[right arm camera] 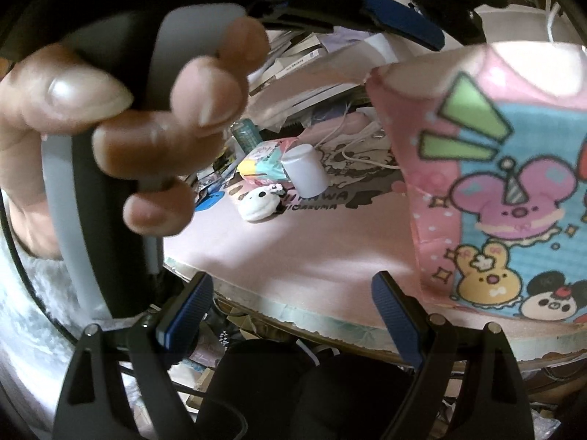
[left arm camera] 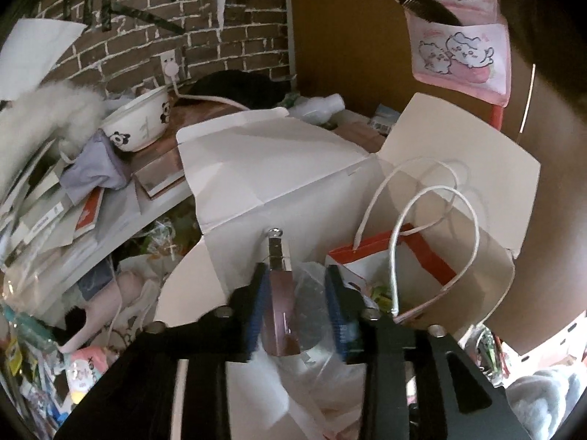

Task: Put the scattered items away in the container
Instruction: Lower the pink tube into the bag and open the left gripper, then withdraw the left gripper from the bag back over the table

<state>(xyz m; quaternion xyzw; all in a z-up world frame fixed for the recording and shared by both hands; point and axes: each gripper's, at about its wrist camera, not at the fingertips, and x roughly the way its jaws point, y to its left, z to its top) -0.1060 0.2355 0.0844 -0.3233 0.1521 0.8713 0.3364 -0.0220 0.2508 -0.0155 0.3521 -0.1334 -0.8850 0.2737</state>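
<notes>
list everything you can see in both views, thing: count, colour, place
white box: 1, white, flaps open, ahead of left gripper
paper bag: 1, red and white, rope handles, inside box
clear packet: 1, pinkish item in plastic, between left fingers
panda bowl: 1, white, on shelf clutter
comb: 1, black, in pink wall pocket
cartoon bag: 1, pink and blue, on pink table
white cap: 1, on table
panda toy: 1, white, on table
left gripper: partly open around packet
right gripper: open, empty
hand: 1, gripping a handle
</notes>
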